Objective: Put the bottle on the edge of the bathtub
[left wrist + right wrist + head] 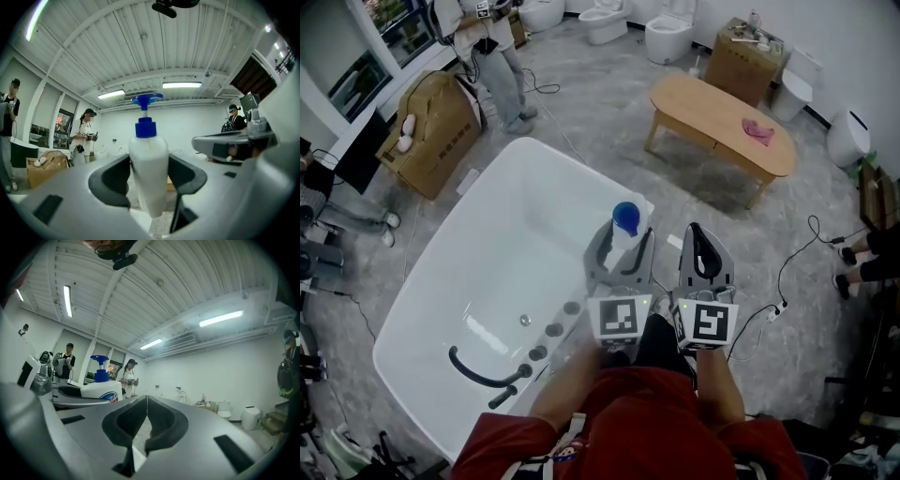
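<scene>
A white pump bottle (625,225) with a blue pump head hangs upright between the jaws of my left gripper (621,242), which is shut on its body. It is held just over the right rim of the white bathtub (521,153), near the far corner. In the left gripper view the bottle (149,164) fills the gap, with both pads against its sides. My right gripper (697,232) is beside it to the right, over the floor, shut with nothing in it. The right gripper view shows its jaws (147,420) closed and the bottle (101,390) to the left.
A black hand shower (483,377) and round knobs (553,330) sit on the tub's near rim. Beyond the tub stand a wooden table (722,117), a cardboard box (436,122), toilets (670,33) and a person (492,56). Cables (787,281) lie on the floor to the right.
</scene>
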The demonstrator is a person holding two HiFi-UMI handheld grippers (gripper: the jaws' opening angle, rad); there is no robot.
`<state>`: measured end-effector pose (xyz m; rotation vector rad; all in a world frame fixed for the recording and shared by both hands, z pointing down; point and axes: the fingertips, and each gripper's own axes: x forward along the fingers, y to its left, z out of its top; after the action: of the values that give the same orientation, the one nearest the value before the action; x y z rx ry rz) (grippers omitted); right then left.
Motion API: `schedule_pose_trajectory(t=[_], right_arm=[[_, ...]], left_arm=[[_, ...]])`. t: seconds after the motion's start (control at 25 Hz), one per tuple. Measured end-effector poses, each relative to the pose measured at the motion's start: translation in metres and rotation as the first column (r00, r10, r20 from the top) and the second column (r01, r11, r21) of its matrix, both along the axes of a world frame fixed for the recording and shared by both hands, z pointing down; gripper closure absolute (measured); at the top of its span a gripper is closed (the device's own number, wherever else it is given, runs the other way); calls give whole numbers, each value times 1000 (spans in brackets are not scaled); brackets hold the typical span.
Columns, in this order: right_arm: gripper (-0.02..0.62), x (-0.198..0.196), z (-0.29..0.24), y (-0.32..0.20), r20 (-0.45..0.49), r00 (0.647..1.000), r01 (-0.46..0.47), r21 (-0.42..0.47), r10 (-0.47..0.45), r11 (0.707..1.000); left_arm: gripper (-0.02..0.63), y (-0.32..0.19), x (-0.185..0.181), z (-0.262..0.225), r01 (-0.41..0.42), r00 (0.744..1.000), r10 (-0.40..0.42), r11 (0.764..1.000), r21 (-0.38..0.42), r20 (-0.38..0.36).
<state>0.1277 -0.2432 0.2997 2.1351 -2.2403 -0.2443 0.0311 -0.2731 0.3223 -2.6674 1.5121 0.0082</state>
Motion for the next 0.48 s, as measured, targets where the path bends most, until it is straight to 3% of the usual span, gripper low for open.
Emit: schedule_pose_trajectory(t=[0.28,0.48], right_arm=[[583,11,20,-18,27,999,22,-39,-21,999],[583,14,45,-30,39,999,39,-85,-35,996]], left_arm=[[351,-15,11,28,28,1000,-28,996,-81,-5],[351,-34,11,55,50,998,-47,993,-108,33]])
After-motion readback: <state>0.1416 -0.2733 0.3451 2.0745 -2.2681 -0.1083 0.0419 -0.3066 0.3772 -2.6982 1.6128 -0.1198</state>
